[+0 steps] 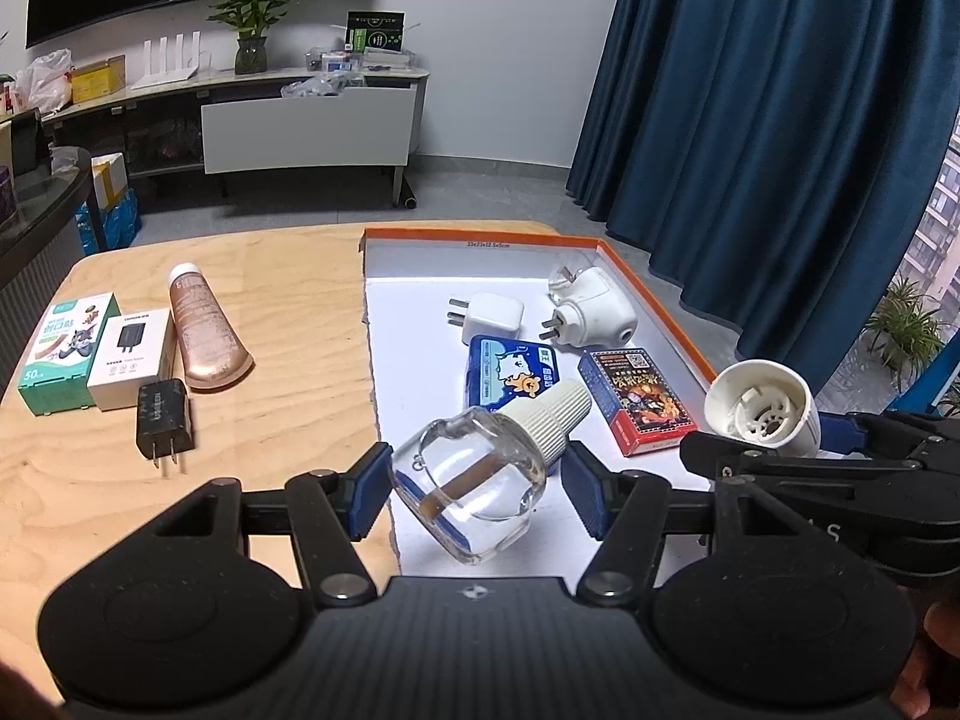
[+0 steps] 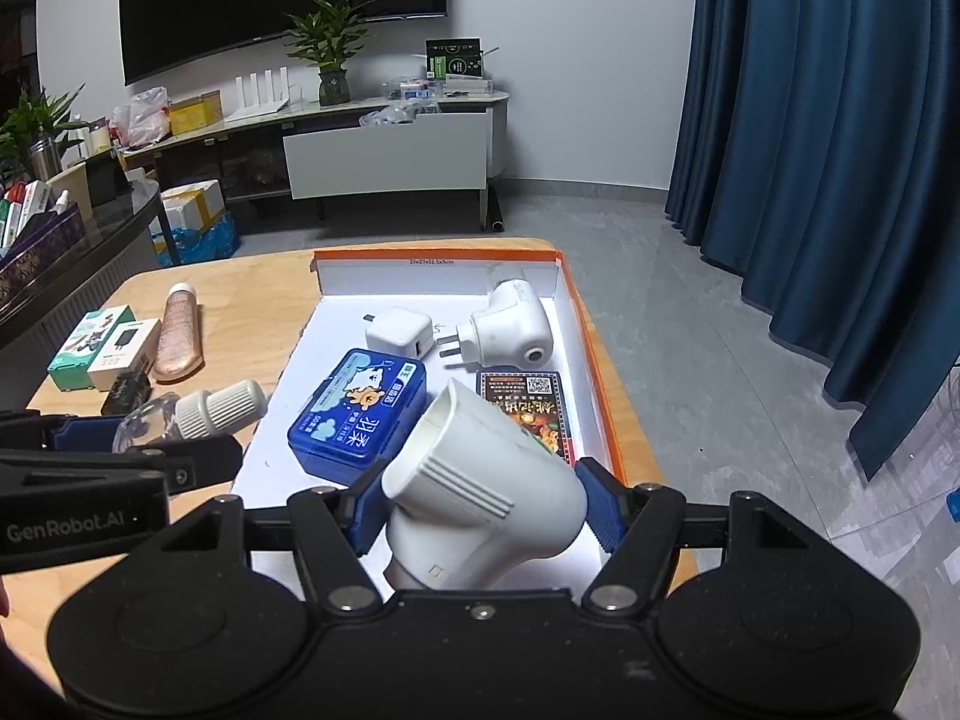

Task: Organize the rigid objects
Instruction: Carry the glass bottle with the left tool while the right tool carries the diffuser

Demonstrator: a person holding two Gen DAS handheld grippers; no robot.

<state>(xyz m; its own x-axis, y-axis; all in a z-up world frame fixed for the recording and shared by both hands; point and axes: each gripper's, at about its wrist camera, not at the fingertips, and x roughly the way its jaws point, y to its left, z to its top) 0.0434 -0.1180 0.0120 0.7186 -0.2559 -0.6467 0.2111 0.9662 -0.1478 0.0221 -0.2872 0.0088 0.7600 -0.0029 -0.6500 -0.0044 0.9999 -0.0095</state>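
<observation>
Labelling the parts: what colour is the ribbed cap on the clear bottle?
Off-white, on the clear bottle; the ribbed cap shows best in the left wrist view.

Left claw (image 1: 477, 489) and right claw (image 2: 483, 504) both clamped, angled downward.

Left hand-held gripper (image 1: 474, 480) clamped on clear bottle (image 1: 471, 483), ribbed white cap (image 1: 555, 414) tilted up-right, above white tray (image 1: 384, 324) on tabletop (image 1: 288, 312).

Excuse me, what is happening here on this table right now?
A person is sorting small items with two handheld grippers. The left gripper holds a clear bottle; the right gripper holds a white plug-in heater. Both hover over the near end of the orange-rimmed box.
</observation>
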